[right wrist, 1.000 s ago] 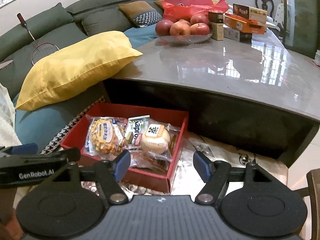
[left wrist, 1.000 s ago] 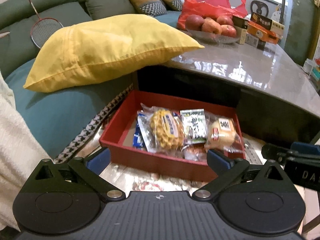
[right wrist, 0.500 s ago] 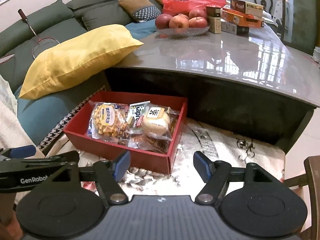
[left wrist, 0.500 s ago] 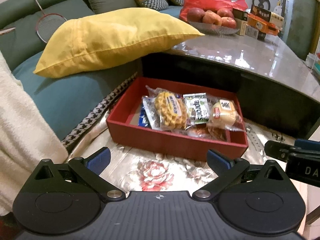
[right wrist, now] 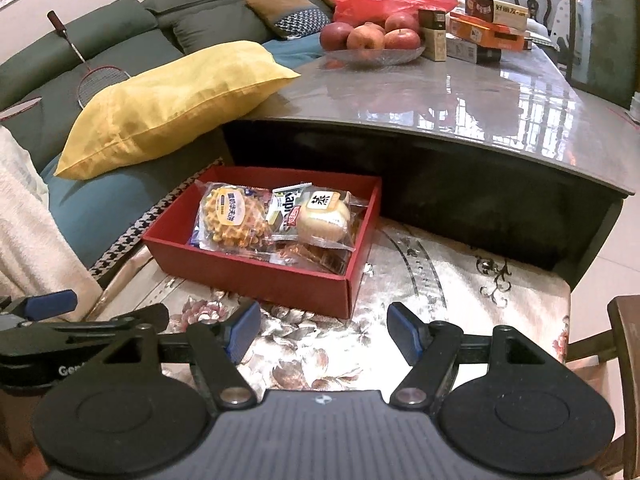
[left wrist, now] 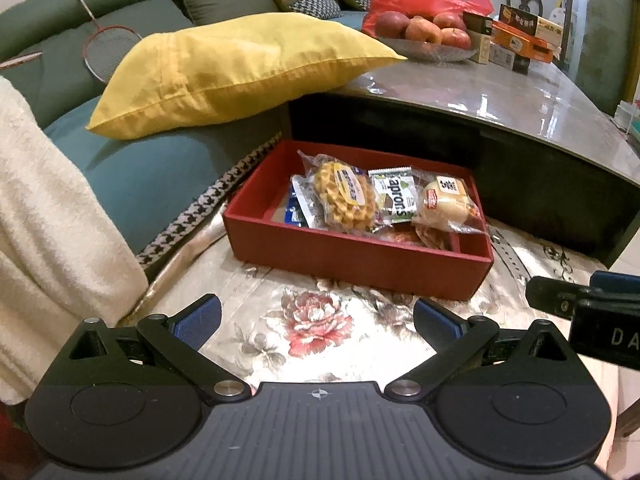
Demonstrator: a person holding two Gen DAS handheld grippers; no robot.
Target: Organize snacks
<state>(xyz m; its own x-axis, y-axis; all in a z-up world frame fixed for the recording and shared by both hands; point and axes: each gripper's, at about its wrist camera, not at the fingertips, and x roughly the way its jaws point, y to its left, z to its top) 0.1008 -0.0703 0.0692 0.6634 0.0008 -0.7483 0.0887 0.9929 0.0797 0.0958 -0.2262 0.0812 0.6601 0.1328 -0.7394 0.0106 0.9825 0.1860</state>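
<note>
Near the back edge of the floral-patterned cloth (left wrist: 320, 320), close under the dark front of the grey glossy counter (left wrist: 500, 92), we find the shallow red cardboard box (left wrist: 352, 256) with the snacks gathered inside it. Nothing snack-like lies loose on the cloth around it, so we judge the gathering largely done; what may remain is tidying the packets, which overlap in a loose heap, though we cannot say whether more snacks wait out of view.

Going from the box's left side to its right: a blue-and-white wrapper (left wrist: 298, 210) half buried, a clear-wrapped golden waffle (left wrist: 346, 196) lying on top, a green-and-white sachet (left wrist: 394, 196), then a pale round bun in clear film (left wrist: 444, 204), with a brownish pastry packet (left wrist: 430, 236) tucked under it at the front.

Our left tool (left wrist: 316, 318) stands wide and empty, short of the box. Our right tool (right wrist: 324, 330) is parted less widely, also holding nothing, near the box's front right corner.
</note>
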